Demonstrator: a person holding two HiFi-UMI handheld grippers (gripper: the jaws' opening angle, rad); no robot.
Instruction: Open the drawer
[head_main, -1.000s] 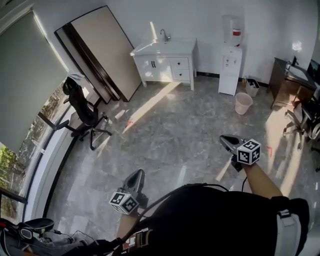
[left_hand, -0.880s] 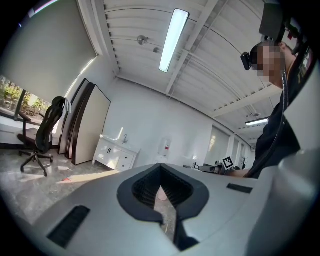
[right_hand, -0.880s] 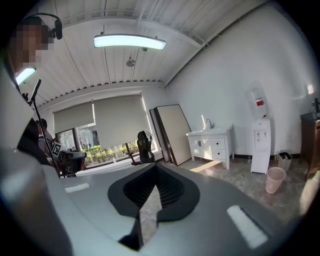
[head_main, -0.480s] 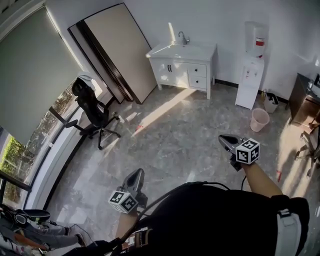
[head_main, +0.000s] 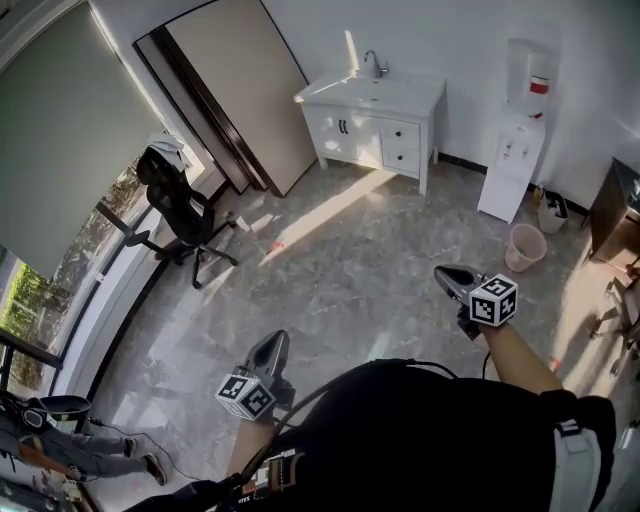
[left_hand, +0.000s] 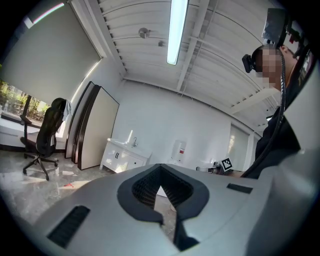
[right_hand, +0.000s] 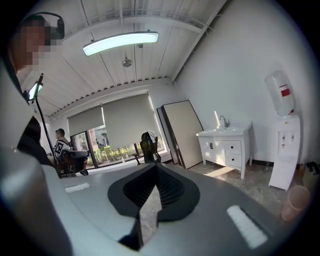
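Grey marble floor (head_main: 350, 260) before us, drawer (head_main: 400, 134) in the white cabinet (head_main: 345, 125) well apart from our left gripper (head_main: 272, 347) and right gripper (head_main: 447, 274), both jaws together, empty.

The red label (head_main: 540, 87) on the water dispenser (head_main: 518, 150) is unreadable.

The drawer cabinet (head_main: 375, 130) is white, the floor (head_main: 340, 270) grey and marble-veined, the chair (head_main: 185, 215) black, the bin (head_main: 524, 247) pink (left gripper (head_main: 277, 340) and right gripper (head_main: 441, 272), both pale grey, carry black-and-white square-patterned cubes).
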